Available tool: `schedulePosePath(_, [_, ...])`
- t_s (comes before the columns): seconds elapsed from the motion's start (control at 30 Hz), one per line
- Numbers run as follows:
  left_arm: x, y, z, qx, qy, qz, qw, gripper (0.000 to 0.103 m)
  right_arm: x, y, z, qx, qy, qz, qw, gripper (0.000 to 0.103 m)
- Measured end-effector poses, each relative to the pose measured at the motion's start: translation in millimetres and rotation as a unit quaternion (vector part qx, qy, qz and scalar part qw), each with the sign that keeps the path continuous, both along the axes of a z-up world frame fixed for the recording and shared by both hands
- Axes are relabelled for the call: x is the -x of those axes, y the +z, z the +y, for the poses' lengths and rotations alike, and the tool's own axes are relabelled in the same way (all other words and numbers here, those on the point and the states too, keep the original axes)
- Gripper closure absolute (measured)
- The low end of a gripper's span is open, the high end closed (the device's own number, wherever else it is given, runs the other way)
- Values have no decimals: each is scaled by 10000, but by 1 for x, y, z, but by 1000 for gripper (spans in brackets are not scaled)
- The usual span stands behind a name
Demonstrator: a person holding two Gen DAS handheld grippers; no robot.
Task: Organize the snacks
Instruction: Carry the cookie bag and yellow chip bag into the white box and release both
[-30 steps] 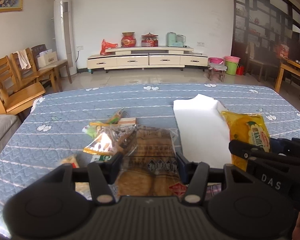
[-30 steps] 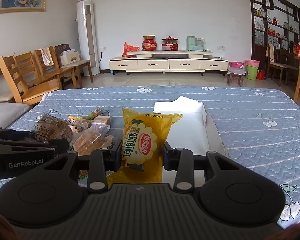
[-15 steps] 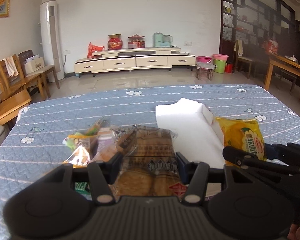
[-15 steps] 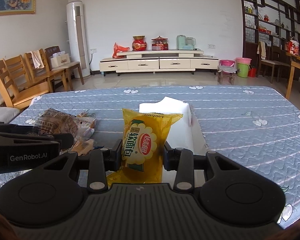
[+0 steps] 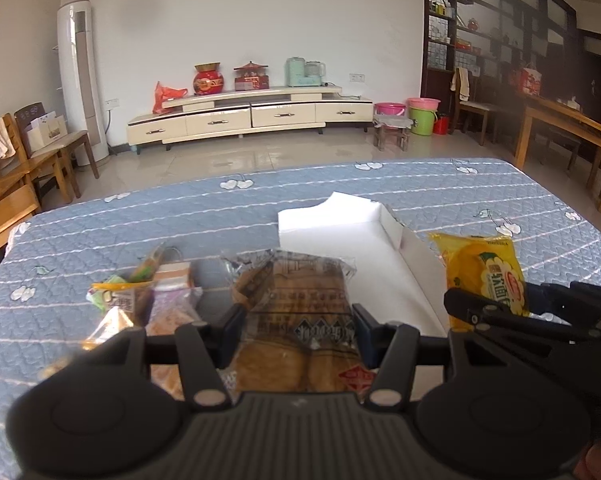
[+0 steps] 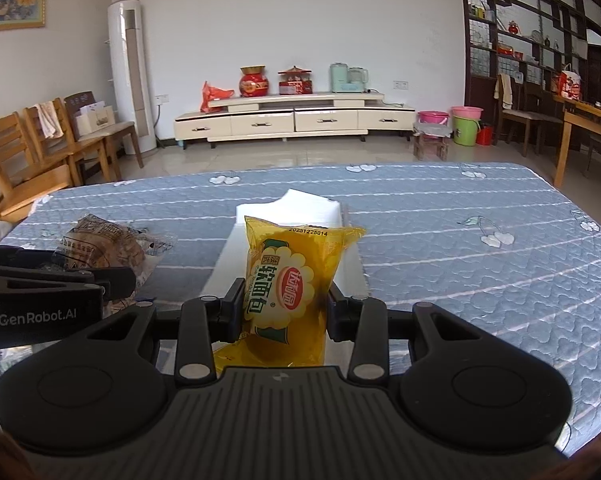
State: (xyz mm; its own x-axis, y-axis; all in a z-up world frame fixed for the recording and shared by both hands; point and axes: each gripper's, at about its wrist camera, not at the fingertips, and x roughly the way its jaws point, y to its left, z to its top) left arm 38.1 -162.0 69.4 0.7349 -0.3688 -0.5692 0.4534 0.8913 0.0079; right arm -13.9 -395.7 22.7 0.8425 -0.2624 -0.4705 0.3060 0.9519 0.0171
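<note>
A clear-wrapped brown pastry packet (image 5: 300, 320) is pinched in the jaws of the left gripper (image 5: 298, 334), while the right gripper (image 6: 286, 308) has its jaws clamped on a yellow plastic bread bag (image 6: 290, 284). Both are held above a shallow white cardboard box (image 5: 340, 236) on the blue quilted tabletop (image 5: 100, 232); loose snack packets (image 5: 140, 292) lie left of it.

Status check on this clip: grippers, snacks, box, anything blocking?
Left gripper shut on brown pastry pack. Right gripper shut on yellow bread bag. White box open ahead, nothing blocking. Loose snack pile left on quilt.
</note>
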Motion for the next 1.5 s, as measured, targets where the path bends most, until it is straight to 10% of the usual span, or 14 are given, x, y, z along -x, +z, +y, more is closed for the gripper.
schedulePosePath(0.93, [-33, -33, -42, 57, -240, 540, 9982, 47, -33, -5, 9, -48, -239, 327, 9992, 55])
schedulePosePath(1.17, [-42, -39, -35, 387, -230, 899, 9949, 37, -31, 1, 2, 25, -499, 233, 9985, 13])
schedulePosePath(1.5, [-28, -20, -22, 442, 84, 761, 9961, 16, -19, 18, 4, 111, -694, -145, 9974, 0])
